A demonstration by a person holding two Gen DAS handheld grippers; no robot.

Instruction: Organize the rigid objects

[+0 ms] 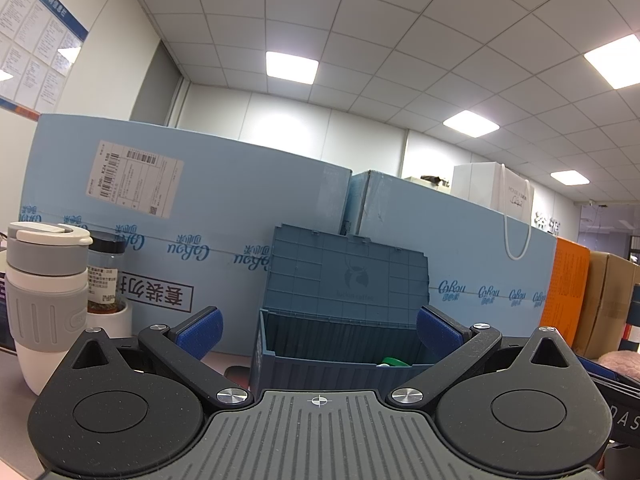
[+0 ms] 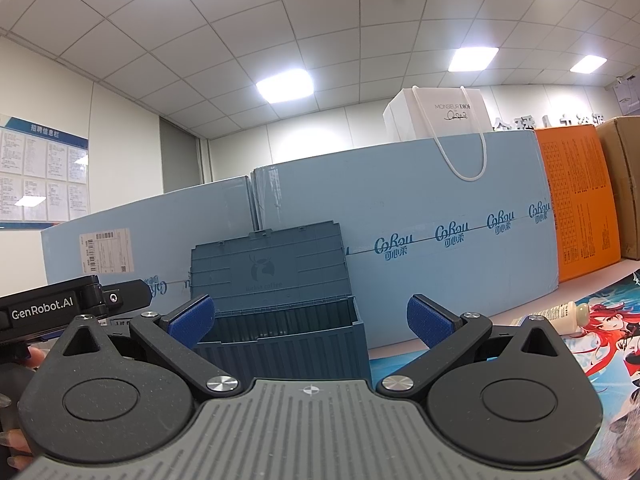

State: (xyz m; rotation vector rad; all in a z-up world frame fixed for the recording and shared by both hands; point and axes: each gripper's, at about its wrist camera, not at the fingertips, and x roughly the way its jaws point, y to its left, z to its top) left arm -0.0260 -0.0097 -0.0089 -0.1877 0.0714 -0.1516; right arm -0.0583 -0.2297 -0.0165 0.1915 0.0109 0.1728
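A dark blue ribbed storage box (image 1: 332,364) stands just ahead with its lid (image 1: 344,276) raised against the light blue cartons. Something green and white (image 1: 392,361) lies inside it. My left gripper (image 1: 318,330) is open, its blue pads on either side of the box, holding nothing. In the right wrist view the same box (image 2: 288,348) and raised lid (image 2: 268,268) sit ahead, left of centre. My right gripper (image 2: 310,320) is also open and empty. The left gripper's body (image 2: 48,312) shows at the left edge, with a hand (image 2: 24,360) on it.
A white and grey travel mug (image 1: 44,300) and a spice jar (image 1: 105,276) stand at the left. Large light blue cartons (image 2: 420,240) wall off the back, with orange (image 2: 576,200) and brown boxes to the right. A cream tube (image 2: 560,314) lies on an illustrated mat (image 2: 608,332).
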